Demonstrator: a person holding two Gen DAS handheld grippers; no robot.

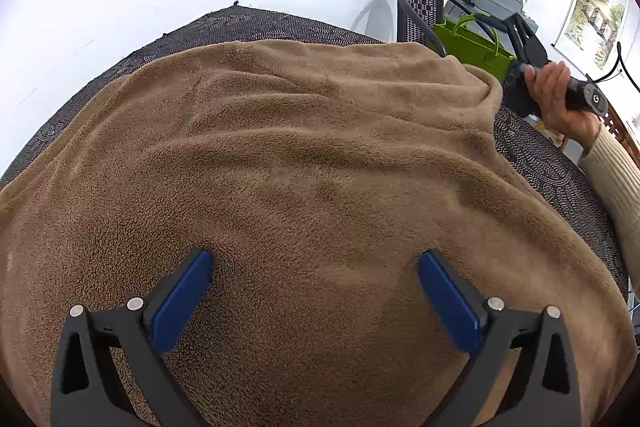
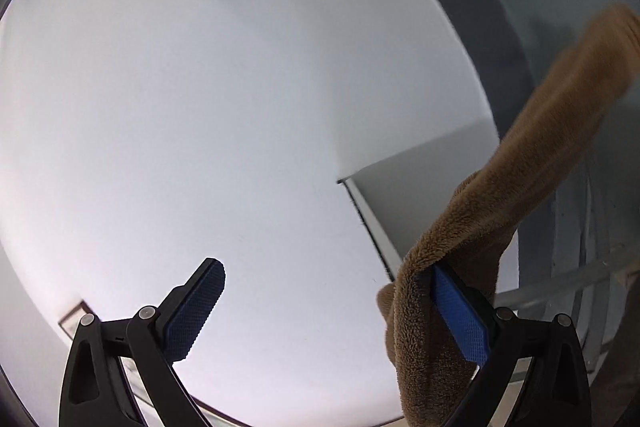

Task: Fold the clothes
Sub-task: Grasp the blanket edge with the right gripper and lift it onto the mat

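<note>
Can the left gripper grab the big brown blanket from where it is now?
Probably yes. The left gripper hangs right over the brown blanket with its jaws wide open, tips close to the fleece, and nothing lies between them. Pinching flat fabric may take a push down to gather a fold first.

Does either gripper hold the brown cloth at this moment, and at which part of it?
No pinch: the left gripper is open over the brown cloth. The right gripper is open; an edge fold only drapes over one finger.
</note>
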